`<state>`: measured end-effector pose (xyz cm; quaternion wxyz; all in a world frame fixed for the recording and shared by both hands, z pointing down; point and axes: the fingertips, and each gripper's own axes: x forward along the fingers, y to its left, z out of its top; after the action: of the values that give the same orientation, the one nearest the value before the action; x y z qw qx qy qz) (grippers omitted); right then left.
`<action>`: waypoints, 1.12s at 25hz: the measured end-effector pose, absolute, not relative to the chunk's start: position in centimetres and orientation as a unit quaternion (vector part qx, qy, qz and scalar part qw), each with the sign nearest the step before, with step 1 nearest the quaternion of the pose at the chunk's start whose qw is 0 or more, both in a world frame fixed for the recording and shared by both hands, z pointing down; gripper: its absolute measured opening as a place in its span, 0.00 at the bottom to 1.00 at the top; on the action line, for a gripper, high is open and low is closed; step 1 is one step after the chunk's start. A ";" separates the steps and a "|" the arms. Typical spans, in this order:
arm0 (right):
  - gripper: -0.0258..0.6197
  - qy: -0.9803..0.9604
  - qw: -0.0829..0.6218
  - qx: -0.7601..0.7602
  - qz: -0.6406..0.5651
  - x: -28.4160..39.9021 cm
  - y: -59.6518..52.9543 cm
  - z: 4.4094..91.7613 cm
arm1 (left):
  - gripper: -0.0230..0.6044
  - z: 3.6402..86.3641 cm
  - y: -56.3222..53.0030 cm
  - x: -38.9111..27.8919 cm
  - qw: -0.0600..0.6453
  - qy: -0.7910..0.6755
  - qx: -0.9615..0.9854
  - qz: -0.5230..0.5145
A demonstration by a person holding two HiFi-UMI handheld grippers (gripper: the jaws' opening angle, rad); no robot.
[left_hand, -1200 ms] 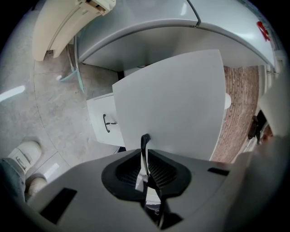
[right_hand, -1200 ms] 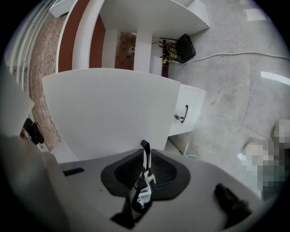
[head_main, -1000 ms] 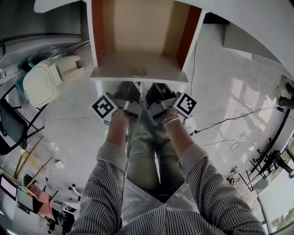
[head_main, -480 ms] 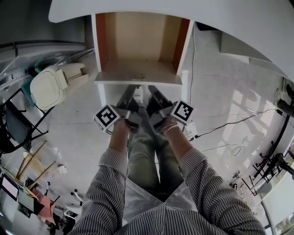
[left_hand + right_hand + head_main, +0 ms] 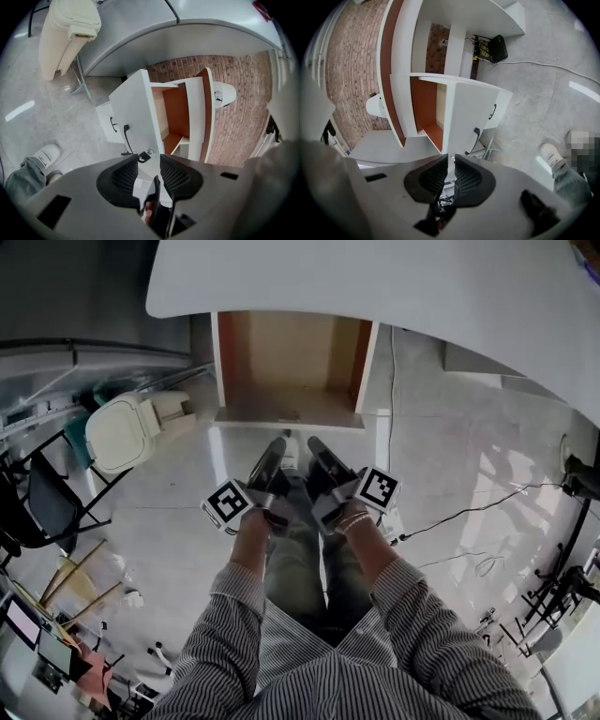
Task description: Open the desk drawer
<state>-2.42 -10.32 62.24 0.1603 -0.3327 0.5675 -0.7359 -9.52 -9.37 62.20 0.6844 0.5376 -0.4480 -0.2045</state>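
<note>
The desk drawer [image 5: 291, 362] stands pulled out from under the white desk top [image 5: 375, 287], its wooden inside bare. Its white front carries a black handle [image 5: 125, 136], also seen as the handle [image 5: 476, 140] in the right gripper view. My left gripper [image 5: 274, 451] hangs a short way in front of the drawer front, apart from it. Its jaws [image 5: 149, 161] have just been opening and are open with nothing between them. My right gripper [image 5: 316, 448] floats beside it. Its jaws [image 5: 451, 164] have just been closing to a slim gap, with nothing between them.
A cream chair [image 5: 122, 432] stands to the left of the drawer. A black cable [image 5: 469, 512] runs over the pale floor at the right. Below the drawer is a lower front with a small handle [image 5: 113, 124]. My shoe [image 5: 44, 154] is close under the grippers. A brick wall [image 5: 234, 93] lies behind.
Both grippers have come away from the drawer front and risen; they were right at its edge a second ago. The drawer stays pulled out.
</note>
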 end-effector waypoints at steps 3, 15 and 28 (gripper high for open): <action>0.12 0.578 0.159 -0.327 -0.731 -2.3 -10.4 59.8 | 0.25 60.0 -9.2 -8.8 0.680 -0.442 0.553 -0.192; 0.09 0.639 0.179 -0.289 -0.690 -2.7 -11.8 46.9 | 0.24 46.7 -11.3 -7.4 0.617 -0.401 0.653 -0.178; 0.07 0.708 0.193 -0.303 -0.608 -2.1 -14.4 35.2 | 0.08 35.3 -12.8 -8.7 0.530 -0.401 0.729 -0.165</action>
<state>-2.13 -14.39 35.19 0.1927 -0.3026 0.7085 -0.6078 -8.72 -12.82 35.29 0.5296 0.7292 -0.4008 -0.1647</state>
